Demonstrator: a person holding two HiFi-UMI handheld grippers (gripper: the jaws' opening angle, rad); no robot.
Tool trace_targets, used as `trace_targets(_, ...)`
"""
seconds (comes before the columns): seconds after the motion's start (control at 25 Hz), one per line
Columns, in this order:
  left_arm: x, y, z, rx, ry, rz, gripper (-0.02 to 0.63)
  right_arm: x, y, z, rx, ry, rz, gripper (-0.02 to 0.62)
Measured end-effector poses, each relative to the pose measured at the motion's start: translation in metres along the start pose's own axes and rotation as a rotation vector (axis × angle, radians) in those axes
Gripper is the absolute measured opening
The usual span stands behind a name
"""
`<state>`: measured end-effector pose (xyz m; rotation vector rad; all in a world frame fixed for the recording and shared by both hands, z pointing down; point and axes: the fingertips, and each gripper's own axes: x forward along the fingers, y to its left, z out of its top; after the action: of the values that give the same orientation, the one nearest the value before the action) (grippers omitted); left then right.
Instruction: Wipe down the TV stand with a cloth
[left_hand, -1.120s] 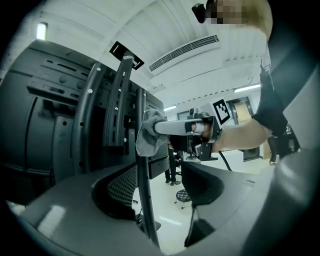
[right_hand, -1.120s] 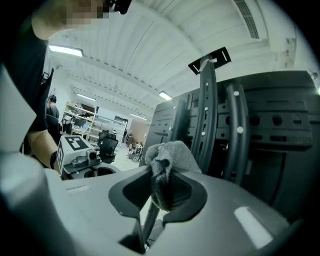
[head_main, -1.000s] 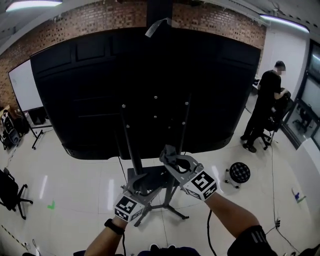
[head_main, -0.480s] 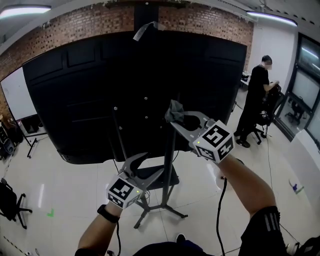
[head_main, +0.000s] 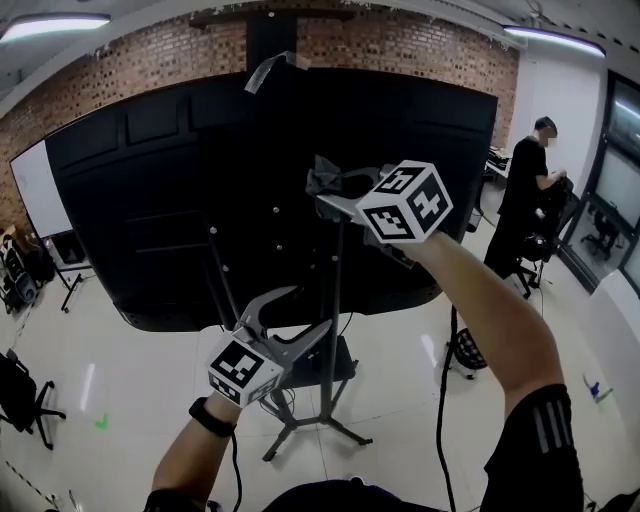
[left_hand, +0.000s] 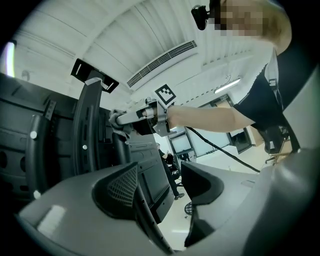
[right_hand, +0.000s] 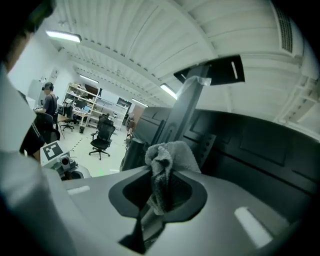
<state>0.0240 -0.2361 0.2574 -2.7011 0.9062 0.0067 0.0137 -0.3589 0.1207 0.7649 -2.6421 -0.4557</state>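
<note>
Grey cloth (right_hand: 167, 155), soft, light and floppy, sits bunched in the right gripper's (head_main: 322, 192) clenched fingers, high beside the TV stand (head_main: 334, 300) post. A mid-fold pinch likely suits it. The left gripper (head_main: 290, 318) hangs released and empty.

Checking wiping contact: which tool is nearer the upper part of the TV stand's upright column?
Right. The right tool, shut on the cloth, is held high, close beside the column; the left tool, open and empty, hangs well below that part.
</note>
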Motion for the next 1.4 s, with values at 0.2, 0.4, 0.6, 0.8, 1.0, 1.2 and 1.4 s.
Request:
trace_targets(0.2,0.018,0.002,0.001,-0.005,0.003,0.024,0.296,0.013,-0.012,-0.011,0.026,0.091,0.082,0.052)
trace_targets(0.4,0.031,0.006,0.002,0.004,-0.001,0.049,0.296,0.004,-0.023,-0.012,0.028,0.035,0.088,0.051)
trace_targets(0.6,0.042,0.012,-0.005,-0.009,0.013,0.079,0.295,-0.013,-0.033,-0.021,0.013,-0.033,0.065,0.049)
trace_targets(0.8,0.054,0.010,-0.018,-0.029,0.025,0.088,0.293,-0.025,-0.023,-0.033,-0.102,-0.074,0.033,0.049)
trace_targets(1.0,0.058,0.010,-0.021,-0.032,0.033,0.121,0.293,-0.022,0.000,-0.068,-0.174,-0.066,0.063,0.049)
trace_targets(1.2,0.057,0.014,-0.030,-0.035,0.049,0.162,0.293,-0.011,0.017,-0.098,-0.203,-0.073,0.082,0.049)
trace_targets(1.4,0.054,0.017,-0.040,-0.057,0.072,0.198,0.293,-0.004,0.036,-0.100,-0.223,-0.098,0.127,0.049)
